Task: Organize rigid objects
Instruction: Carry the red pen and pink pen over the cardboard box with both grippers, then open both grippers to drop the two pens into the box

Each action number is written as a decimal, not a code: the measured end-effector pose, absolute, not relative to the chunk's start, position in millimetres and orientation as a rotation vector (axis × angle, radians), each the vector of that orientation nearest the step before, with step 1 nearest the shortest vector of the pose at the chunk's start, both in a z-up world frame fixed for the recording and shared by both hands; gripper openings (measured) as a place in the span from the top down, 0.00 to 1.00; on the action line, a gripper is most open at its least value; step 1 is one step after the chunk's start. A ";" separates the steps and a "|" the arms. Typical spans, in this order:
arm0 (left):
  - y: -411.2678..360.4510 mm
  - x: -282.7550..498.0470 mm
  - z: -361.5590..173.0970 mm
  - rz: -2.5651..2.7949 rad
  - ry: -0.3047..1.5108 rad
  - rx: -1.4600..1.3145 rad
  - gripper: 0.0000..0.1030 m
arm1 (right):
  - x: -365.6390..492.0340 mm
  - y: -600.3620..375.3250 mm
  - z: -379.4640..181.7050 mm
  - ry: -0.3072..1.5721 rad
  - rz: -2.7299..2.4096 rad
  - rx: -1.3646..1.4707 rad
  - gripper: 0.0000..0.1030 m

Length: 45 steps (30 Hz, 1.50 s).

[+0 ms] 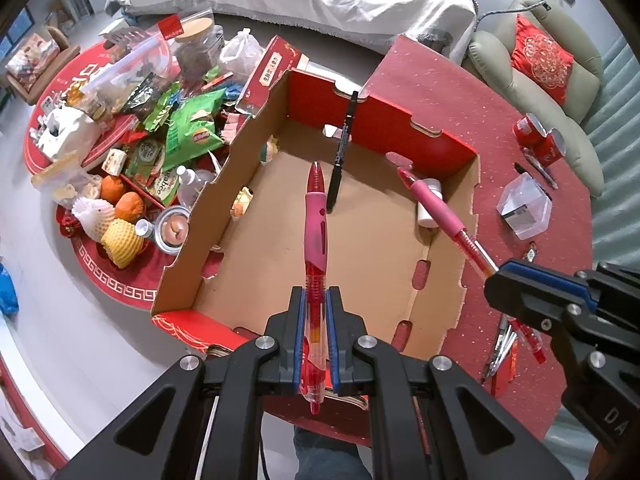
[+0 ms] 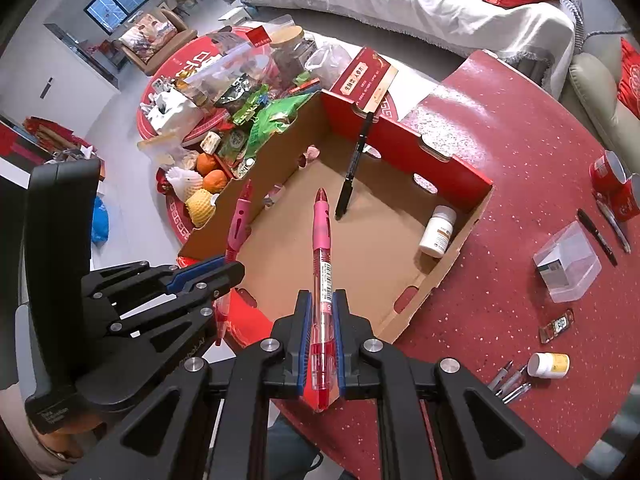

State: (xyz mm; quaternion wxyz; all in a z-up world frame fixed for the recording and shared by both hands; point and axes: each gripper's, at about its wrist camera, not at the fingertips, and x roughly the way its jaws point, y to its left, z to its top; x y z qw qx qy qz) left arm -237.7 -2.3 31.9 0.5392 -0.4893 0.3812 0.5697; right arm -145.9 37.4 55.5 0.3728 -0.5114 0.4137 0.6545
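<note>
My left gripper is shut on a pink and red pen that points down over the open cardboard box. My right gripper is shut on a second pink pen, also held above the box. Each gripper shows in the other's view: the right gripper over the box's right wall, the left gripper over its left wall. Inside the box, a black marker leans against the far red wall and a white bottle lies in the right corner.
On the red table right of the box are a clear plastic case, red cups, dark pens, a small white bottle, several thin pens and a small packet. A low round table with snacks and fruit stands left.
</note>
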 end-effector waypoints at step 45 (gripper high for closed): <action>38.2 -226.3 -35.5 1.259 1.105 -1.106 0.74 | -140.9 48.1 -21.6 1.158 1.462 -1.377 0.89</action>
